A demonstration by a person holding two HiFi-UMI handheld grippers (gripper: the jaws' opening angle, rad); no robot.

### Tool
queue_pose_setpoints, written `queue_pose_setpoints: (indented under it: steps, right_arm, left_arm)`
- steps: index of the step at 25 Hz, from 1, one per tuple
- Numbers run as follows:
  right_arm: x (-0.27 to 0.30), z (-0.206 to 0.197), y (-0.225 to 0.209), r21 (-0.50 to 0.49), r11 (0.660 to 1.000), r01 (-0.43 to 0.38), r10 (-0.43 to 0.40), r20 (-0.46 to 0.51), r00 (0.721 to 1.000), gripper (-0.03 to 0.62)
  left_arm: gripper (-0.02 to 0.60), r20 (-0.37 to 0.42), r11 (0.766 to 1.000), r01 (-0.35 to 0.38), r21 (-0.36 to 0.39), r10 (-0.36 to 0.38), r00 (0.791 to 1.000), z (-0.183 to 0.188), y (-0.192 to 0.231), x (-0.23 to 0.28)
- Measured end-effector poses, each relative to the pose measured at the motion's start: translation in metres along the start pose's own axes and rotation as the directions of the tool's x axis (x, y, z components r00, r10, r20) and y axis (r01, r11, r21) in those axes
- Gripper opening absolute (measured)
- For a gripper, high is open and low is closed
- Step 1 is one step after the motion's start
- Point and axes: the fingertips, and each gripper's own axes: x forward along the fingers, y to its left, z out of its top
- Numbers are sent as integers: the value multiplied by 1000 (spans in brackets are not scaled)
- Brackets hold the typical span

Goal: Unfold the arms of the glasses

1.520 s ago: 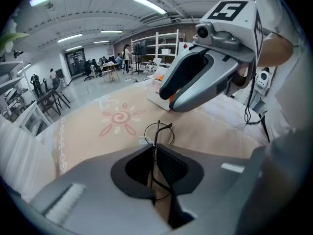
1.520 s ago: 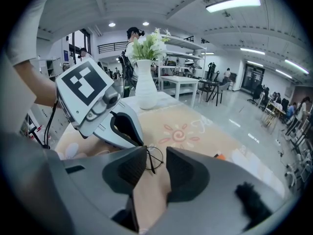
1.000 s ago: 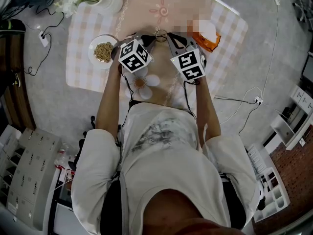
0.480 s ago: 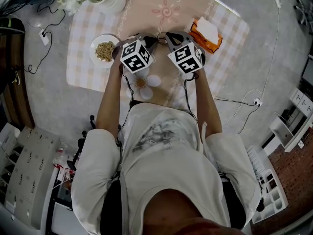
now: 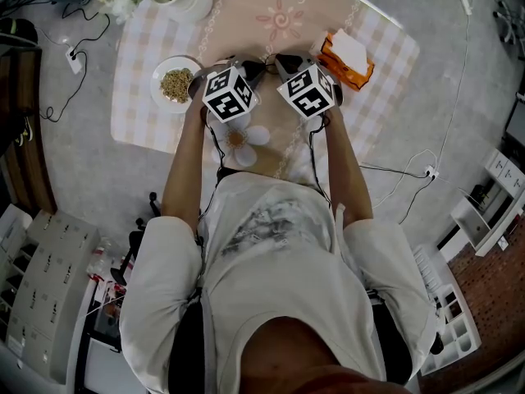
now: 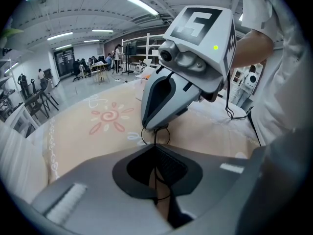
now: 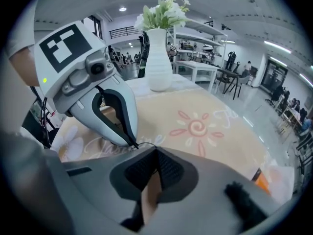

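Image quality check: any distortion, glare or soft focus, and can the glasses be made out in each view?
Left gripper view: round black vignette, ceiling light blown white, glasses rim crisp, near jaws soft. Right gripper view: same vignette, vase sharp, jaws blurred. Head view: dim, fisheye-bent, glasses barely traceable.

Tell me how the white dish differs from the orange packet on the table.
The dish is round and white, filled with brownish bits; the packet is boxy, orange, with white on top. The dish sits left of the beige runner, the packet right of it. Both rest on the checked cloth.
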Motion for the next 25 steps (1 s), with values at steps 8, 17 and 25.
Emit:
queue_pose_setpoints:
  steps: [8, 17, 25]
  right_arm:
    - [4, 1, -1, 31, 999, -31, 31, -16, 999, 15]
    - [5, 1, -2, 48, 998, -35, 36, -12, 999, 15]
    - [5, 0, -2, 57, 997, -44, 45, -8, 999, 15]
  left_arm:
    - [12, 21, 1000, -22, 1, 22, 1000, 1, 0, -1]
    - [11, 37, 999, -44, 23, 43, 998, 3, -1, -4]
    - [11, 48, 996, -67, 50, 64, 997, 4, -3, -7]
